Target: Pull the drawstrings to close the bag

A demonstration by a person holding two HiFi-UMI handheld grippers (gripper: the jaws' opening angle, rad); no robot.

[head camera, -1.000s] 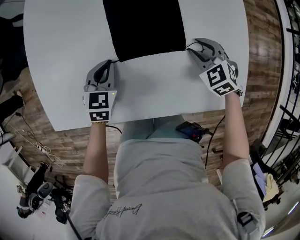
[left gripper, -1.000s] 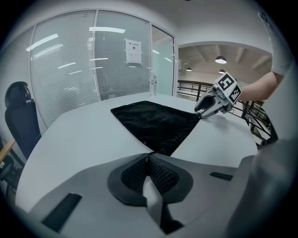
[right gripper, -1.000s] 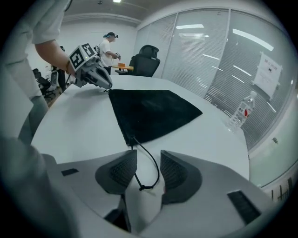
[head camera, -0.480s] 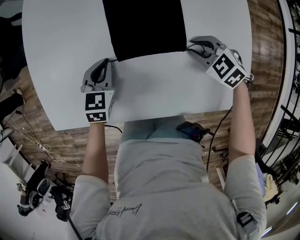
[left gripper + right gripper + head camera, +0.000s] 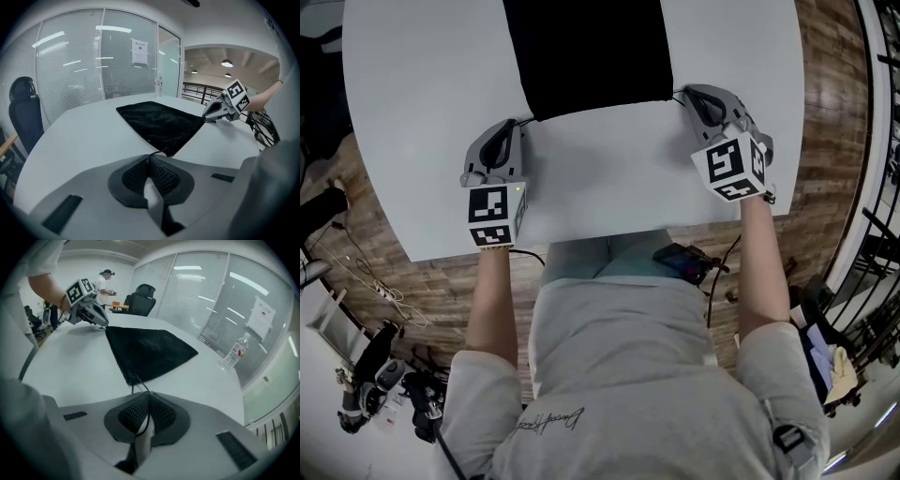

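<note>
Head view: both grippers clamped at the bag's near corners.
Black bag [image 5: 591, 52] lies flat on the table [image 5: 431, 112]. Left gripper [image 5: 508, 124] has its jaws pressed together on the left drawstring [image 5: 157, 153] at the bag's left corner. Right gripper [image 5: 689, 92] has its jaws pressed together on the right drawstring [image 5: 136, 380] at the right corner.

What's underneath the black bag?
The black bag lies flat on the white table. Only table shows around it. Anything beneath or inside the cloth is covered.
</note>
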